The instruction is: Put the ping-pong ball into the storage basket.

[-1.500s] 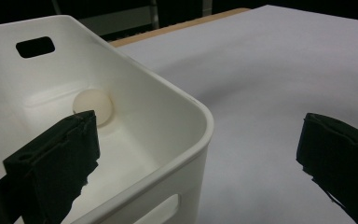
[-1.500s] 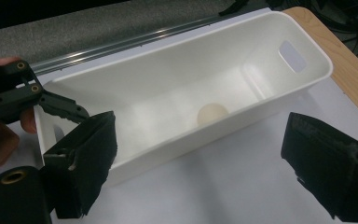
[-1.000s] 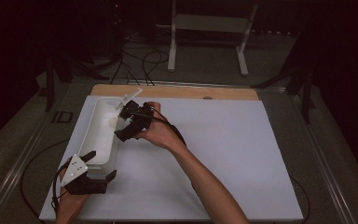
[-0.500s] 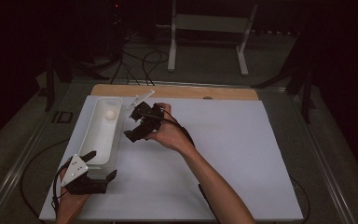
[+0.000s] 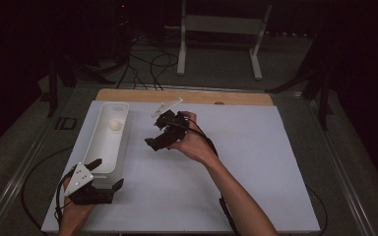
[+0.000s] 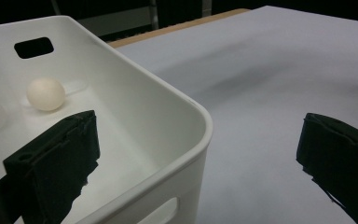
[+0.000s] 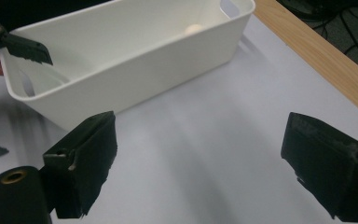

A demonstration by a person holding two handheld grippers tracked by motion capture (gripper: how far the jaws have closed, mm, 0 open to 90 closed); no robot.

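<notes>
Straddling the bin [image 5: 109, 142] corner, left tool [image 5: 102, 173], right tool [image 5: 158, 135] spread beside it

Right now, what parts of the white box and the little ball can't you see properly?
- Ball: in the right gripper view the white box's near wall hides its lower part.
- White box: in the left gripper view the picture's bottom and left edges cut it off, and a black jaw covers some of its floor.
- Ball in the high view: too small to tell its material.

A dim lab: a white-covered table [image 5: 275, 162], floor cables [image 5: 147, 64], and a metal stand [image 5: 221, 29] behind
</notes>
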